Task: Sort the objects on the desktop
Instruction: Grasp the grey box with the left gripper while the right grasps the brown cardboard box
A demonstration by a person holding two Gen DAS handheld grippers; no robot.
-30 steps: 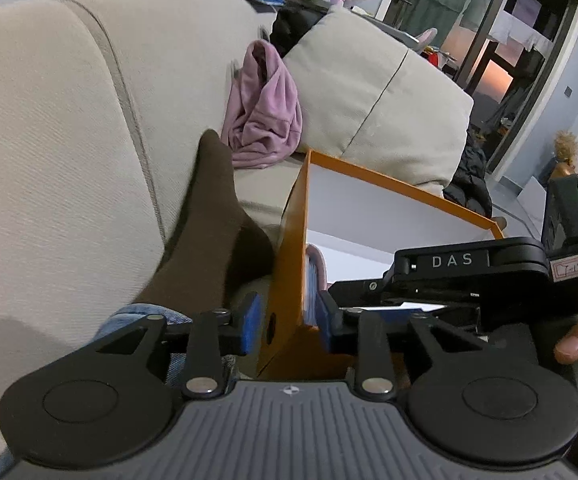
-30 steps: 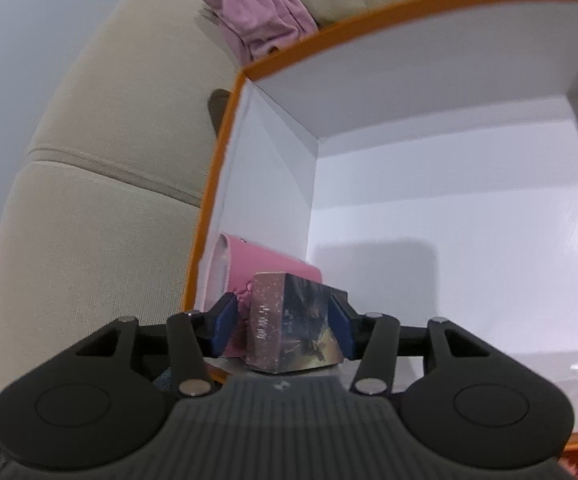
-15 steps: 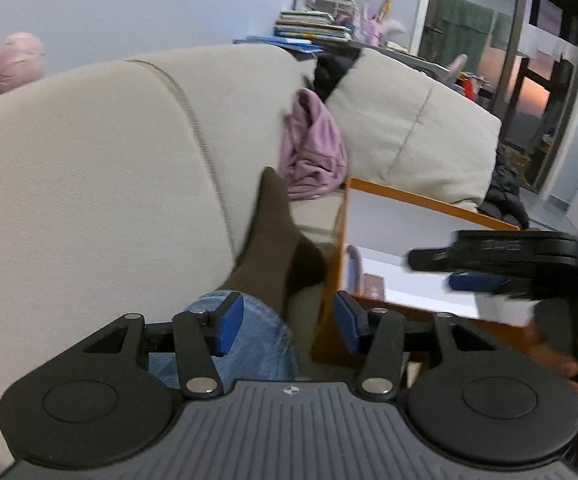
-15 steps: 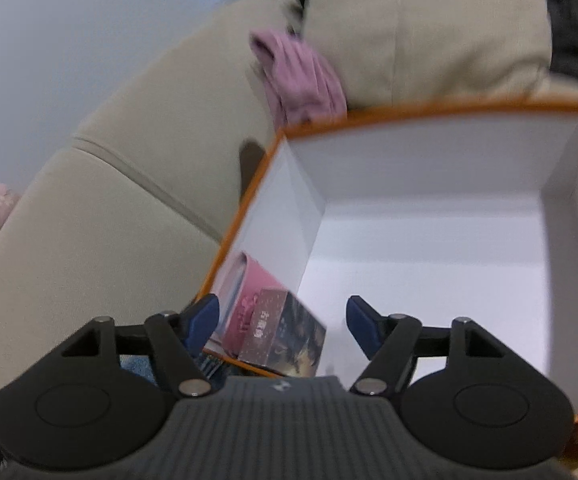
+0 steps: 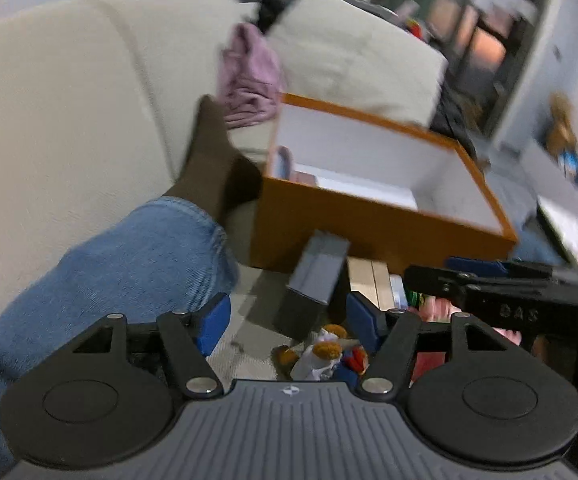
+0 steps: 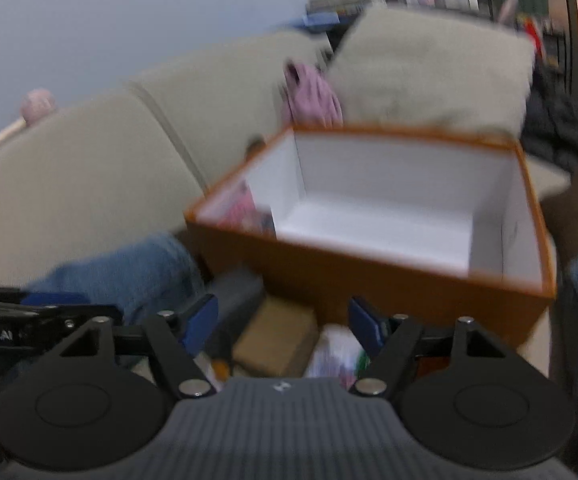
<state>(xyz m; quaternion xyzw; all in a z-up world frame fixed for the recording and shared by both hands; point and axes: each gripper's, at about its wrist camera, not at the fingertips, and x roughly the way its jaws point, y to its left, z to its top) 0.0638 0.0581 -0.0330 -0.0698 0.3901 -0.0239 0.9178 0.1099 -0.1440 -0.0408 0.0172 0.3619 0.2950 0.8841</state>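
Orange box (image 6: 369, 276) interior mostly free

Orange box (image 5: 369, 224) with white inside, open on top, resting on the beige sofa seat; a pink item (image 6: 245, 208) and a small dark one leaning in its left corner, otherwise bare white floor. Just in front of the box, a loose cluster: dark grey box (image 5: 313, 284) tilted on end, flat tan carton (image 5: 369, 280) beside it, small toy figure (image 5: 325, 352) nearest, details blurred.
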